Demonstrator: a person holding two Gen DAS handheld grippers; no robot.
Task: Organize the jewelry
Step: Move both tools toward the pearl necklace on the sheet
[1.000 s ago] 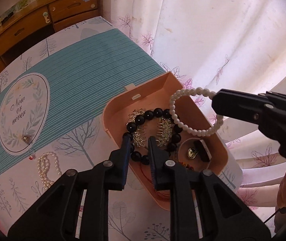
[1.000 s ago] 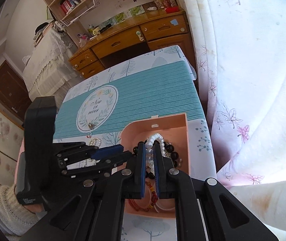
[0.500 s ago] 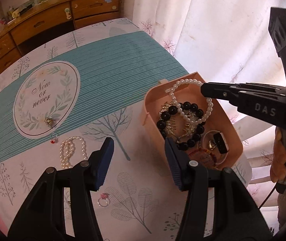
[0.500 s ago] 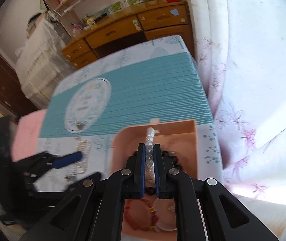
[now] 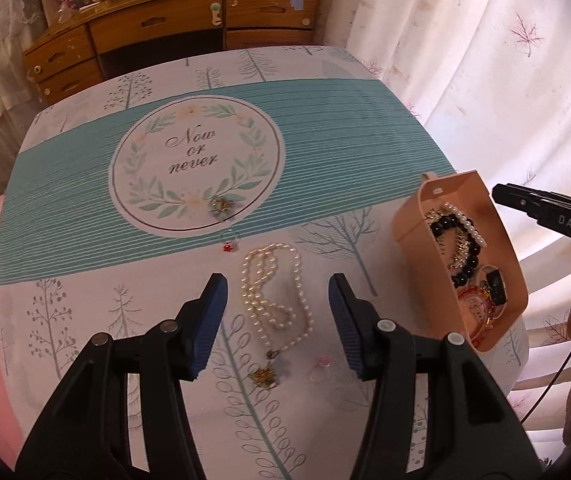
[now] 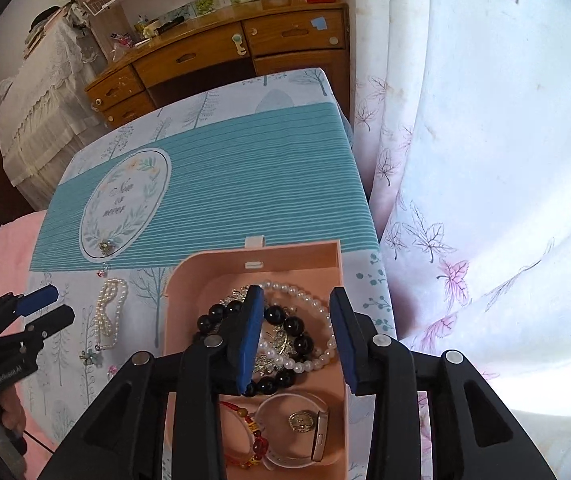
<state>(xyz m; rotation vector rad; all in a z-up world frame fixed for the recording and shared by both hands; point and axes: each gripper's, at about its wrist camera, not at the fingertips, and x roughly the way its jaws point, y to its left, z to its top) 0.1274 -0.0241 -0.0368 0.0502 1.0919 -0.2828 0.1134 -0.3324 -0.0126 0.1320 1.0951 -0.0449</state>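
— Curtains glowed white along the right of both views, and the cloth-covered surface (image 5: 325,152) ran back toward a wooden desk (image 5: 189,28) at the top. What had changed?

— The right gripper (image 6: 297,336) had just been opening its jaws; a second before they pinched the white bead bracelet (image 6: 305,328) above the pink box (image 6: 337,264). Now they stood apart with nothing pressed between them, and the bracelet lay in the box over the black bead bracelet (image 6: 285,324).

— So that piece was put away?

— I judged it so. The left gripper (image 5: 277,308) had swung off the box toward the lower middle of its frame, jaws opened about halfway and empty, straddling the pearl necklace (image 5: 273,292) on the cloth. That looked like the next pickup.

— What did each view add?

— The left view alone showed the pendant (image 5: 263,376) at the necklace's end and a small pinkish ring (image 5: 321,364) beside it. The right view looked straight into the box: a watch (image 6: 309,428) and a red cord bracelet (image 6: 249,432) at the lower edge, largely hidden by the box wall in the other.
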